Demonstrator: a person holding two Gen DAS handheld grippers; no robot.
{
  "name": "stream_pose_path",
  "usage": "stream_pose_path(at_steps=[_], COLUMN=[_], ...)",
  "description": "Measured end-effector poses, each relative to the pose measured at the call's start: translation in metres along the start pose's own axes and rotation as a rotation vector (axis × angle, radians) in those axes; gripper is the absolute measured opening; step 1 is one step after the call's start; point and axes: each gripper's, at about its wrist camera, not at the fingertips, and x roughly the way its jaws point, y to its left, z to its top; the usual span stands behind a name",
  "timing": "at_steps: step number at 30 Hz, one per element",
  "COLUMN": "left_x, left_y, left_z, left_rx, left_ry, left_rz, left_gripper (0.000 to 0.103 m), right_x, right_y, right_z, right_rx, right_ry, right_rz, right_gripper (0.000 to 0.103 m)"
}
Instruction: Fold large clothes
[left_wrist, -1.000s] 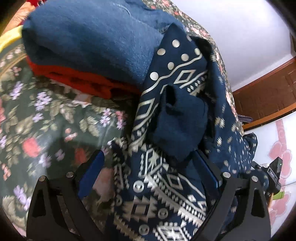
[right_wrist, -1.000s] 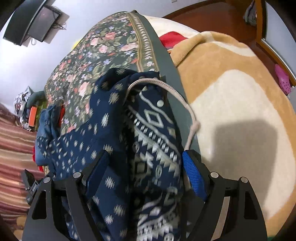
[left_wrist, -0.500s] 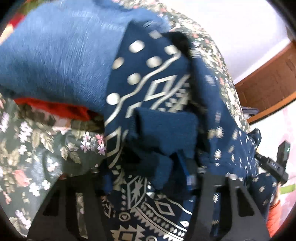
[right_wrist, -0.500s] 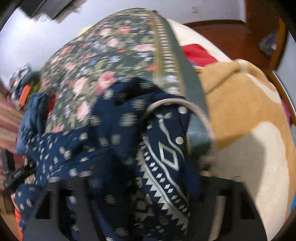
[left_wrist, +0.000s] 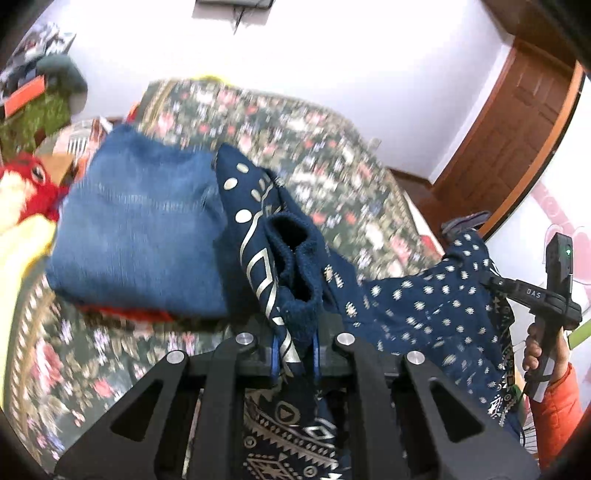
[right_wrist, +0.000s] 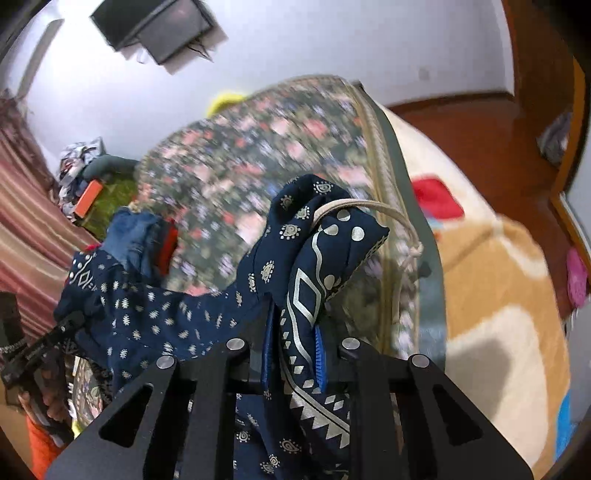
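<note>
A large navy garment with a silver-white pattern hangs lifted off the bed between both grippers. My left gripper (left_wrist: 293, 354) is closing its jaws, and the blue pads (left_wrist: 274, 356) pinch a corner with a dark knit cuff (left_wrist: 295, 258). My right gripper (right_wrist: 293, 354) is also closing, its pads clamping another patterned corner (right_wrist: 321, 258) with a beige drawstring (right_wrist: 399, 221). The dotted middle of the garment (left_wrist: 424, 306) sags between the two grips.
A folded blue garment (left_wrist: 140, 229) lies on a red one (left_wrist: 125, 314) on the floral bedcover (left_wrist: 314, 140). A tan and cream blanket (right_wrist: 498, 295) covers the bed's right side. A person's hand (left_wrist: 535, 350) in an orange sleeve holds the other gripper's handle.
Both grippers went from wide open around the cloth to clamped on it, then rose and rolled, lifting the garment's corners off the bed.
</note>
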Motion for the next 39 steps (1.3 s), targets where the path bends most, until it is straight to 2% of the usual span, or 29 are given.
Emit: stream_pose_path(at_steps=[5, 10, 15, 18, 22, 24, 27, 29, 30, 33, 36, 39], left_x=[-0.009, 0.006, 0.044, 0.075, 0.099, 0.105, 0.110, 0.112, 0.111, 0.107, 0.099, 0.087], left_y=[-0.005, 0.014, 0.036, 0.051, 0.063, 0.070, 0.073, 0.076, 0.076, 0.076, 0.074, 0.066], left_z=[0.026, 0.041, 0.059, 0.064, 0.061, 0.058, 0.054, 0.053, 0.052, 0.050, 0.047, 0.045], left_rx=[0.022, 0.002, -0.032, -0.052, -0.071, -0.077, -0.072, -0.059, -0.052, -0.048, -0.055, -0.032], left_ry=[-0.068, -0.075, -0.045, 0.012, 0.047, 0.052, 0.053, 0.046, 0.040, 0.050, 0.072, 0.078], left_rz=[0.017, 0.051, 0.074, 0.112, 0.149, 0.166, 0.215, 0.267, 0.293, 0.302, 0.298, 0.300], left_gripper=[0.012, 0.012, 0.012, 0.012, 0.013, 0.016, 0.030, 0.051, 0.055, 0.058, 0.059, 0.060], right_x=[-0.003, 0.015, 0.038, 0.055, 0.079, 0.086, 0.094, 0.099, 0.101, 0.097, 0.088, 0.073], right_y=[0.019, 0.018, 0.009, 0.007, 0.004, -0.005, -0.021, -0.026, -0.027, -0.026, -0.025, -0.021], right_z=[0.021, 0.041, 0.052, 0.056, 0.053, 0.051, 0.048, 0.045, 0.043, 0.039, 0.038, 0.036], right_rx=[-0.025, -0.018, -0.005, -0.005, -0.024, 0.004, 0.043, 0.053, 0.052, 0.048, 0.048, 0.047], right_ry=[-0.067, -0.092, -0.078, -0.055, -0.031, -0.009, 0.018, 0.041, 0.060, 0.084, 0.103, 0.104], right_rz=[0.019, 0.004, -0.030, -0.045, -0.120, -0.135, -0.130, -0.147, -0.169, -0.204, -0.236, -0.222], right_gripper=[0.016, 0.016, 0.016, 0.016, 0.016, 0.017, 0.020, 0.025, 0.026, 0.028, 0.043, 0.057])
